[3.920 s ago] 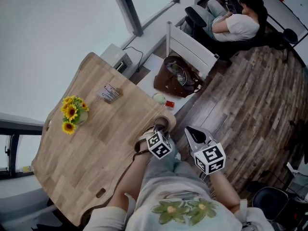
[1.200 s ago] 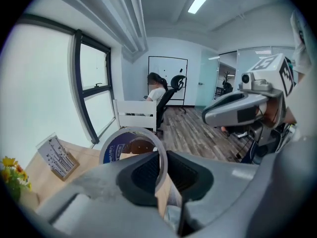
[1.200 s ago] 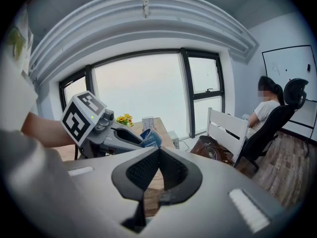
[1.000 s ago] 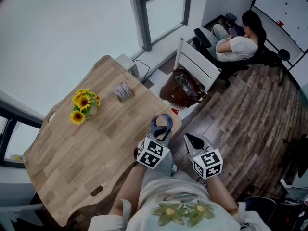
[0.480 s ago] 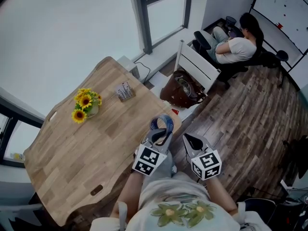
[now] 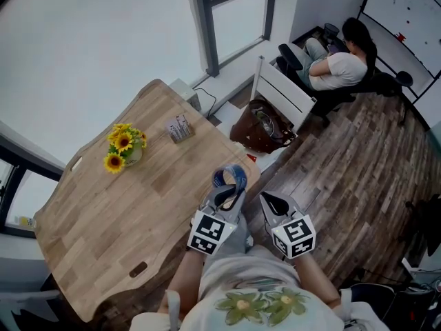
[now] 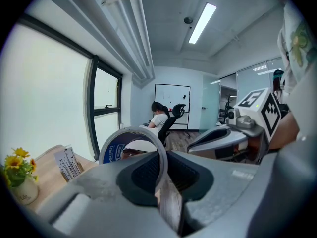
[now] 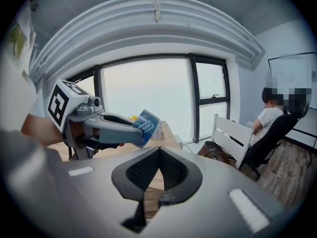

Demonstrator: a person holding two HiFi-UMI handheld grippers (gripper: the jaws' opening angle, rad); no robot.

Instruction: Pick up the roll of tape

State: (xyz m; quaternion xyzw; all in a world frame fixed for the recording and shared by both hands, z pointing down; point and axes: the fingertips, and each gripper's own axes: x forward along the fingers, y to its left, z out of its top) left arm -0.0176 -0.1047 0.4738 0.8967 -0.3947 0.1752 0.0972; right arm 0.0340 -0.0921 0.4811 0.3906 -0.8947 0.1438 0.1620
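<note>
Up it comes: the roll of tape (image 6: 231, 176), which lay flat on the near corner of the table (image 6: 124, 212) a few seconds back, is now clear of the wood, and the left gripper (image 6: 229, 196) has drawn back a touch over the last second. That gripper has it, jaws narrow and pinched on the ring's thin wall. In the left gripper view the ring stands on edge and rises up and to the left of the pads, with the left jaw seemingly inside the hole and the other outside. The hole's axis runs across the jaws, not along them.

Over to the right gripper (image 6: 266, 198): it hangs just beside the left one, apart from the tape, jaws together on nothing. So the left hand is the one on the job, and the pick looks as good as done; any coming move turns on that single pinch on the wall, since a tall ring could swing about it.

Count: one roll of tape, two grippers, one pot of sunflowers (image 6: 122, 150), one small card stand (image 6: 179, 127), both well apart at the table's far side
</note>
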